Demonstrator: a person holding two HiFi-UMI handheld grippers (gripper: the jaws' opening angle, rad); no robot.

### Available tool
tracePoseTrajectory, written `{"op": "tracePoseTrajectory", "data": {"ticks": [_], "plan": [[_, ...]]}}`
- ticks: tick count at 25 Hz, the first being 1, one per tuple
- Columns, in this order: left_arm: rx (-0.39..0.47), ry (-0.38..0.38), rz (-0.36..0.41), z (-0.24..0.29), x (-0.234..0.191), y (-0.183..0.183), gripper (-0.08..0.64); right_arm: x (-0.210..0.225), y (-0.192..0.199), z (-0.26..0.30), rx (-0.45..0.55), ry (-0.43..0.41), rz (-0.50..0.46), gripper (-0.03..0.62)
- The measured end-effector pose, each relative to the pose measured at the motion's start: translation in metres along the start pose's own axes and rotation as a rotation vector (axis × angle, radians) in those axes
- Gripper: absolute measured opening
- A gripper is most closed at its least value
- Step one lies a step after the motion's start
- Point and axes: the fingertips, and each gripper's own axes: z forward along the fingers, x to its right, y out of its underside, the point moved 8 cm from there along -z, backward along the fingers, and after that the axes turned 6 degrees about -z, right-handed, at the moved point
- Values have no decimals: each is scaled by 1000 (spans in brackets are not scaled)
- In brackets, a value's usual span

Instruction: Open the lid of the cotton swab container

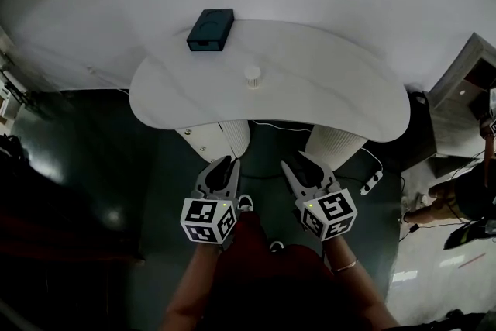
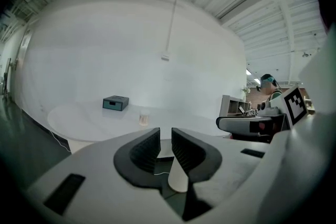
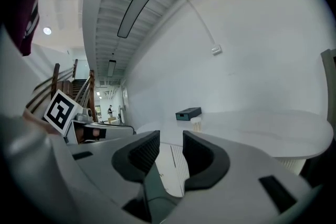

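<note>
**Table** point(image 1: 325, 108), white, rounded: most of the top is left bare, so open room is offered on every side of the container.
**Left gripper** point(image 1: 225, 164): held off the near edge, jaws closed on nothing.
**Right gripper** point(image 1: 291, 165): held beside it, jaws parted, nothing between.
**Dark teal box** point(image 1: 210, 29): set at the far edge, left of middle.
**Cotton swab container** point(image 1: 253, 76): stood near the table's middle, well apart from both grippers. The lid is judged unopened; approach, grasp and lifting are all left.

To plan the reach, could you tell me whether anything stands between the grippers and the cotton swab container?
Nothing visible does. Only bare white oval table lies between the left gripper, the right gripper and the small round cotton swab container; the dark teal box sits beyond it.
</note>
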Motion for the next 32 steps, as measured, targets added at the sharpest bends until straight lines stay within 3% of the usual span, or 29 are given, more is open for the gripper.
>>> {"op": "tracePoseTrajectory", "data": {"ticks": [20,32], "plan": [[-60,3,-40,65,-96,-14,124,12,7,122,-140,-2,21,161],[-95,36,-42,113,-144,-28,178,37,6,185,-197,58,5,201]]}}
